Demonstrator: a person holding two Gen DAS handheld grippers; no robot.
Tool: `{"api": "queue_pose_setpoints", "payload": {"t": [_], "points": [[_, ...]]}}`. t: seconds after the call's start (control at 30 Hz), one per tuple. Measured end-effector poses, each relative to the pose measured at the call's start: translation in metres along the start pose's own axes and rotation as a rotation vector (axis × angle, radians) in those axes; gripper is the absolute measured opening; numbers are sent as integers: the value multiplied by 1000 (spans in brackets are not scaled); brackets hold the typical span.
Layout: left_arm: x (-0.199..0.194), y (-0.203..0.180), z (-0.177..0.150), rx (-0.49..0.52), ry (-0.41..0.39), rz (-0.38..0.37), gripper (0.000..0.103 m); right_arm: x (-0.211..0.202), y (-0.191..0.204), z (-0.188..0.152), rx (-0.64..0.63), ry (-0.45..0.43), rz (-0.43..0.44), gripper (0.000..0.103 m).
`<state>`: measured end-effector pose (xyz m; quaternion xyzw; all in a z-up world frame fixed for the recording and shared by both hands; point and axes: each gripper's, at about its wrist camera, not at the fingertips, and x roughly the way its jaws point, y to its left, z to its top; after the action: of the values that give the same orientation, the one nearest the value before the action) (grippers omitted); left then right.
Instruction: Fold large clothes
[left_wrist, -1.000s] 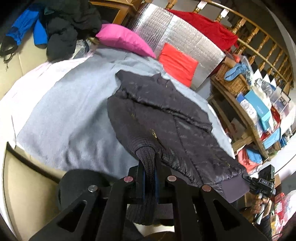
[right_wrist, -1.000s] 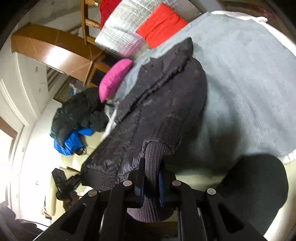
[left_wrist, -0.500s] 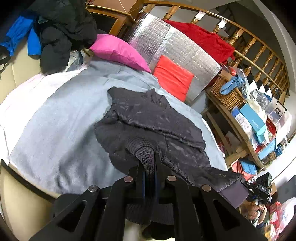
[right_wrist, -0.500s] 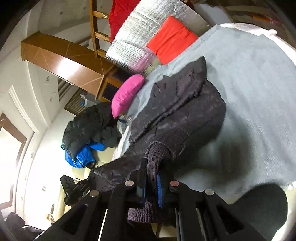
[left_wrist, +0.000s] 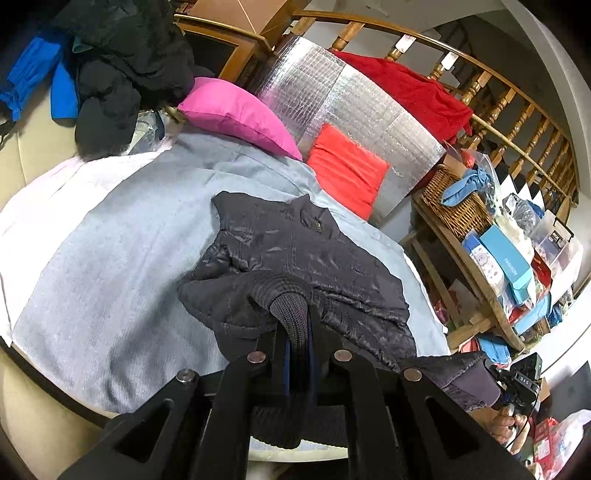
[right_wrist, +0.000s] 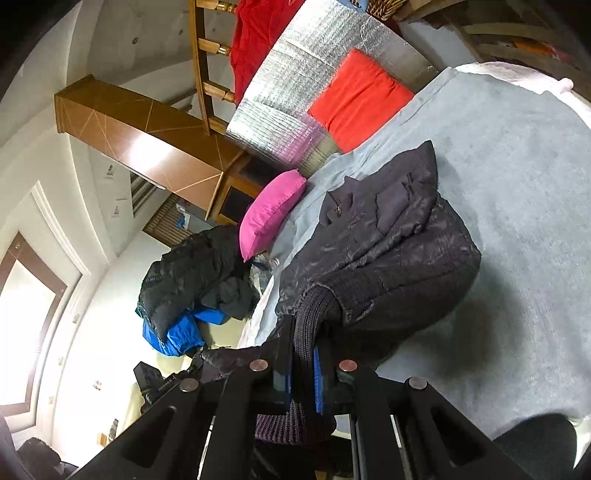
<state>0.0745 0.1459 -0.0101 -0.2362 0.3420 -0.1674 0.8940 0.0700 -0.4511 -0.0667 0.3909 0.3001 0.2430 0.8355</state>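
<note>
Both grippers grip the same dark jacket (left_wrist: 306, 258) by its ribbed knit hem: the left gripper (left_wrist: 298, 354) is clamped on it at lower centre of its view, the right gripper (right_wrist: 303, 365) likewise in its own. Pinching the bottom corners lets the hem be carried up over the body, I'd guess. The jacket lies mid-frame on the grey blanket (left_wrist: 122, 236), collar toward the pink pillow (left_wrist: 240, 112).
</note>
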Motion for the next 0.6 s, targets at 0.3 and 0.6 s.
{"api": "queue_pose_setpoints", "payload": {"t": [0.3, 0.6], "points": [[6, -2, 14, -12, -30, -2, 8, 10, 8, 17, -12, -21, 5, 9], [20, -8, 22, -22, -37, 105, 8, 21, 14, 34, -19, -43, -6, 8]]}}
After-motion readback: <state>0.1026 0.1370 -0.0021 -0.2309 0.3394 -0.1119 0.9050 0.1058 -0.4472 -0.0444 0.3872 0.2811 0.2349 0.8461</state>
